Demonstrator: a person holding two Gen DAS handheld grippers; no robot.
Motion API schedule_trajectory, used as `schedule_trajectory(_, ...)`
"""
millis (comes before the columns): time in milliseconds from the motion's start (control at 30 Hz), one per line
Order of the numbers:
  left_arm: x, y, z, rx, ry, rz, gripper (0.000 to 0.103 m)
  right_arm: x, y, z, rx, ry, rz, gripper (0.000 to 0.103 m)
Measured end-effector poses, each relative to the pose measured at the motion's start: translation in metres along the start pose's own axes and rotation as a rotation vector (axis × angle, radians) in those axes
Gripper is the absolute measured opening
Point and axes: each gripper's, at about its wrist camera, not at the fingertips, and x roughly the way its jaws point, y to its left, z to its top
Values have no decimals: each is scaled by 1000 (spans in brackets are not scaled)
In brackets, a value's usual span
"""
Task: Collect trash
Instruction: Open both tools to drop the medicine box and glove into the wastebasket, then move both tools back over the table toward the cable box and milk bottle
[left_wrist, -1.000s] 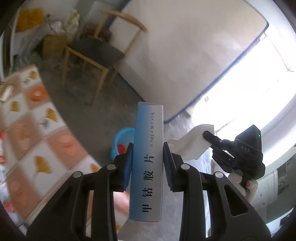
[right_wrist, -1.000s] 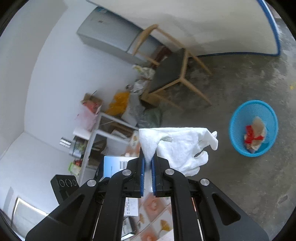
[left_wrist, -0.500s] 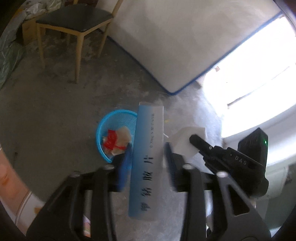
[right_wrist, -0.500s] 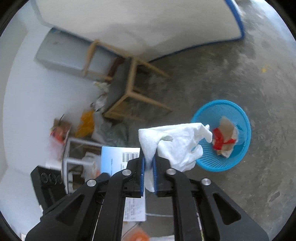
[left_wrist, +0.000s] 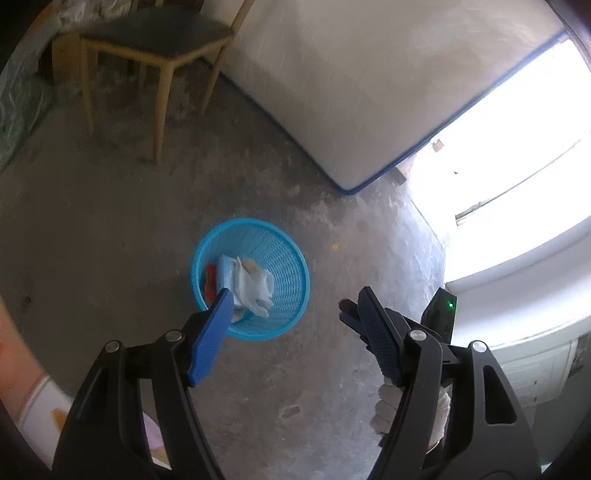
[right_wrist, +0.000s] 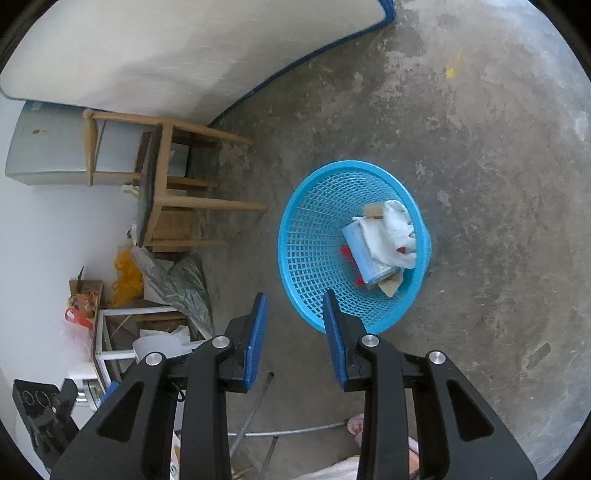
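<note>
Blue plastic mesh now holds what you were carrying a second ago: both your left gripper (left_wrist: 291, 299) and your right gripper (right_wrist: 293, 306) have let go and their jaws stand wide apart with nothing between them. The pale blue medicine box (right_wrist: 364, 254) lies tilted inside the blue basket (right_wrist: 314, 236) on the concrete floor (right_wrist: 498, 184), with the crumpled white tissue (right_wrist: 395, 230) draped over it (red and tan scraps peek from underneath), near the wooden chair (left_wrist: 147, 48)
</note>
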Motion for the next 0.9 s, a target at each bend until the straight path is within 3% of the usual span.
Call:
schedule_trajectory(133,-47,-16,-18,90,-65,1,69,-34,18,-20,-101,-19,27,32)
schedule_trajectory(333,-126,-18,-76,177,-160,39,75,-85,71,-67,-342,-47,65,46)
schedule_trajectory(567,-204,20,-132,137,-314,189,76,-88,149,-133,-642,32,61,53)
schedule_trajectory(700,-249,53,-168,49,-384,277,77,-79,202,-173,-781,105,112,60)
schedule_trajectory(900,-298,90,-214,-82,-492,392,79,-55,267,-224,-930,207,171,61)
